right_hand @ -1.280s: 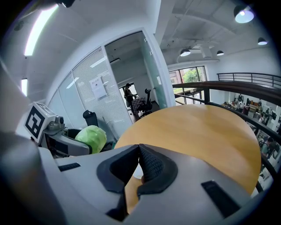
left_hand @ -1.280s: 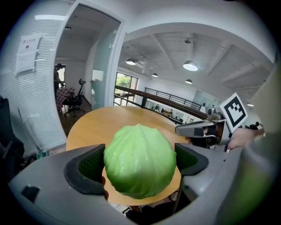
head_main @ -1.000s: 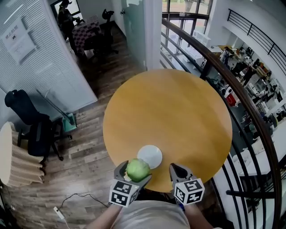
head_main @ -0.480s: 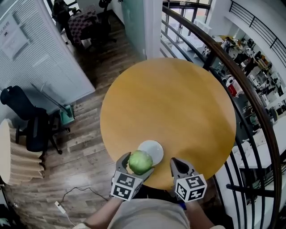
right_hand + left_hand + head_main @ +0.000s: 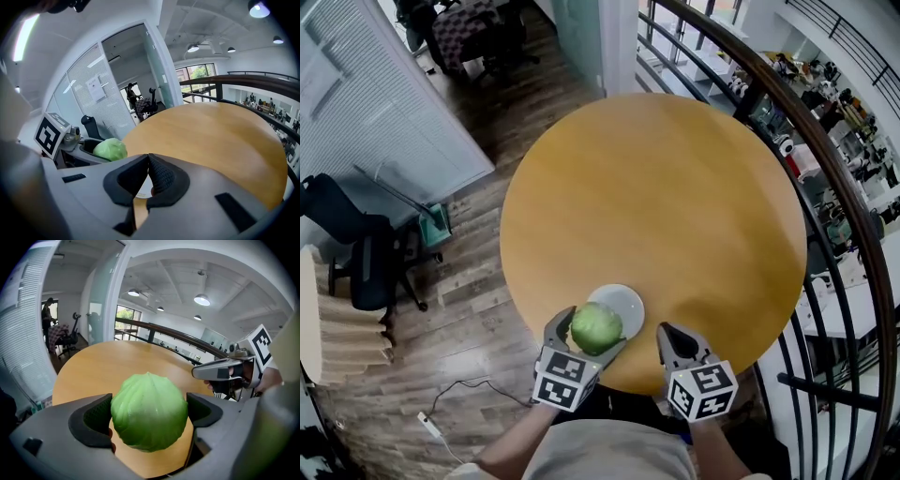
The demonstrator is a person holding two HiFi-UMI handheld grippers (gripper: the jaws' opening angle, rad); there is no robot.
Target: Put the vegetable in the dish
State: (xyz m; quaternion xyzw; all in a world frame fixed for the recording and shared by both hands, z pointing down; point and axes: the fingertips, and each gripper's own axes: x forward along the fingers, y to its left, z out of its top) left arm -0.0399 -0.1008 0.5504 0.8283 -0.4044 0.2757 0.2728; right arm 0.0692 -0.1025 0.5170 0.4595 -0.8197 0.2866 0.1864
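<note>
Your left gripper (image 5: 587,337) is clamped on the round green cabbage (image 5: 596,327) at lower centre of the head view, over the near rim of the small white round dish (image 5: 629,302), likely for lowering in. Your right gripper (image 5: 673,343), jaws together and empty, sits lower right, clear of it.

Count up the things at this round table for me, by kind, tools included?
cabbage: 1
white dish: 1
hand-held gripper: 2 (left hand-held gripper shut on the cabbage; right hand-held gripper shut, empty)
round table: 1
Total: 5
</note>
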